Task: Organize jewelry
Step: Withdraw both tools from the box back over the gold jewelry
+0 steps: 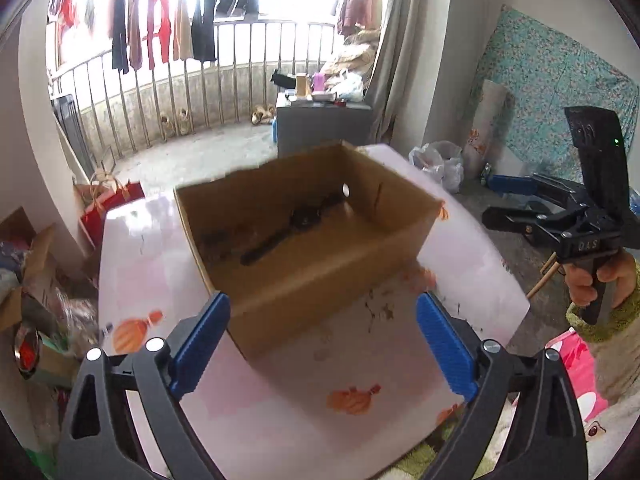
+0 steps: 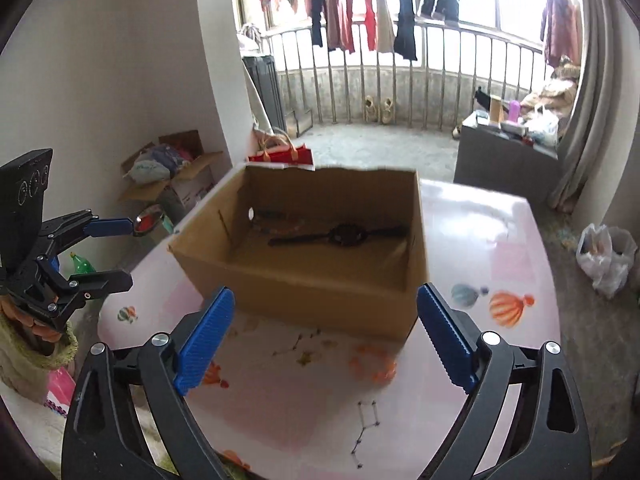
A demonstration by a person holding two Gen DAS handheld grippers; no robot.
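Presently, a black watch (image 2: 344, 235) is lodged inside the open cardboard box (image 2: 320, 288) on the desk (image 2: 480, 240), while left gripper (image 1: 323, 348) and right gripper (image 2: 326, 340) are held spread wide, grasping nothing.

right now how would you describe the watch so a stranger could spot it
Find the pink table, then the open cardboard box on it. The watch lies flat on the box floor: a dark round face with a black strap stretched out both ways, darker and longer than the blurry brownish pieces beside it.
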